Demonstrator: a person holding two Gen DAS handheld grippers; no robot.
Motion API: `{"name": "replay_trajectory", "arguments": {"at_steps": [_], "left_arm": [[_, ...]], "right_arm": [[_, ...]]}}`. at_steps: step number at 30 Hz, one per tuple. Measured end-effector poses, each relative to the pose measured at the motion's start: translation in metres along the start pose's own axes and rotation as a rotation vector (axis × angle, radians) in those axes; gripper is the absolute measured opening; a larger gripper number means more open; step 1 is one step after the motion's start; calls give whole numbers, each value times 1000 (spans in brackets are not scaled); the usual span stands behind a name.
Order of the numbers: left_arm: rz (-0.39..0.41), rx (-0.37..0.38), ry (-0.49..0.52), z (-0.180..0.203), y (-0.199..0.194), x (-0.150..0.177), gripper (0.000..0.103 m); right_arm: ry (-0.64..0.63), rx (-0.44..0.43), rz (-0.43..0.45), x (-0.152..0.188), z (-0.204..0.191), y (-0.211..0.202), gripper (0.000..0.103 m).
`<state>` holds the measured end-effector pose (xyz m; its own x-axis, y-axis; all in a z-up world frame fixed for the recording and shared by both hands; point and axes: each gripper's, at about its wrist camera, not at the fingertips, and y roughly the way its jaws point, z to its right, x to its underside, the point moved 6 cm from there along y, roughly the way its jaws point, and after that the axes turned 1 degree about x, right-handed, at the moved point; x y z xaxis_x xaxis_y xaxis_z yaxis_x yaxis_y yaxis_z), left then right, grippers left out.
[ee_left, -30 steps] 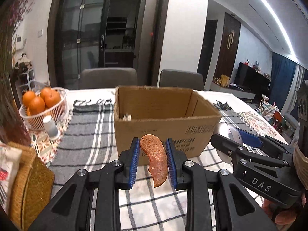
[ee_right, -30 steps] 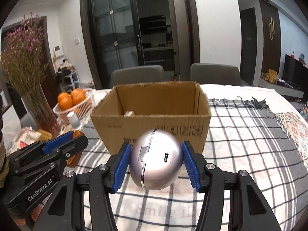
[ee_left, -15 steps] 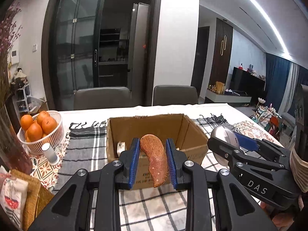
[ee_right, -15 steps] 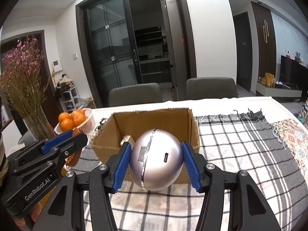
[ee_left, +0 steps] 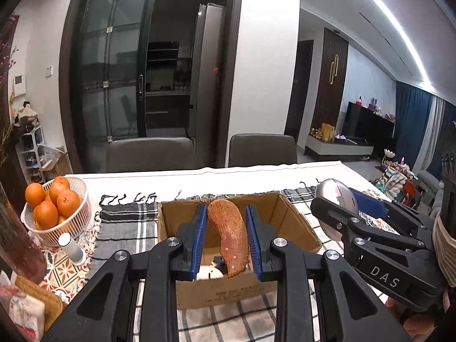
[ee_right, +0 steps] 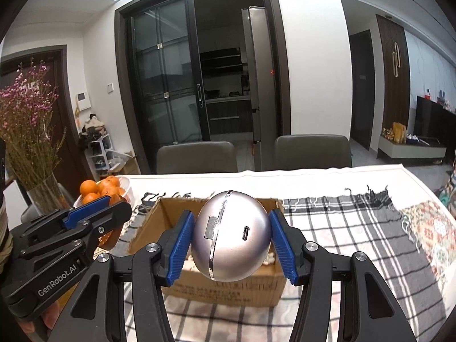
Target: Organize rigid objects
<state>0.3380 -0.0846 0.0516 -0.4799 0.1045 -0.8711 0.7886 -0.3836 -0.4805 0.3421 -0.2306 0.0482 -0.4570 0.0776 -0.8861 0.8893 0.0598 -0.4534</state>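
My left gripper is shut on a flat, curved brown wooden piece and holds it above the open cardboard box. My right gripper is shut on a silver egg-shaped device with a USB port, held above the same box. The silver device also shows in the left wrist view, at the right. Small white items lie on the box floor. The left gripper also shows in the right wrist view, at the left.
A white basket of oranges and a small white bottle stand left of the box on the checked tablecloth. A vase of dried flowers is at far left. Two grey chairs stand behind the table.
Both grippers have risen with their objects, so I now look down into the box from above instead of at its front wall. Both grips are unchanged.
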Motion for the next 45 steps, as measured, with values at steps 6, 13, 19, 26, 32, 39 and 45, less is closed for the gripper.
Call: {"name": "replay_trajectory", "arguments": {"at_steps": [6,13,19,26,32,39,45], "left_arm": [[-64,-4,3,-9,28,-11,28],[-198,9,-11,-18,71,-9,28],[-284,-8,-9,-22,98,4,28],[-451,-6,-51,-28,132,28,28],[-573,-13,-75,-32,151,54,28],[-570,-44,-80,-33,145,57,39],[-522,-96,-68,-33,123,52,44]], "right_arm": [[-15,-16,-51,-17,1,27,55],[16,-63,-207,-13,12,79,55],[27,-55,-332,4,23,114,55],[7,-46,-468,24,27,139,55],[-13,-40,-567,41,27,153,55],[-48,-45,-628,55,24,155,56],[-26,-13,-598,49,30,142,56]]}}
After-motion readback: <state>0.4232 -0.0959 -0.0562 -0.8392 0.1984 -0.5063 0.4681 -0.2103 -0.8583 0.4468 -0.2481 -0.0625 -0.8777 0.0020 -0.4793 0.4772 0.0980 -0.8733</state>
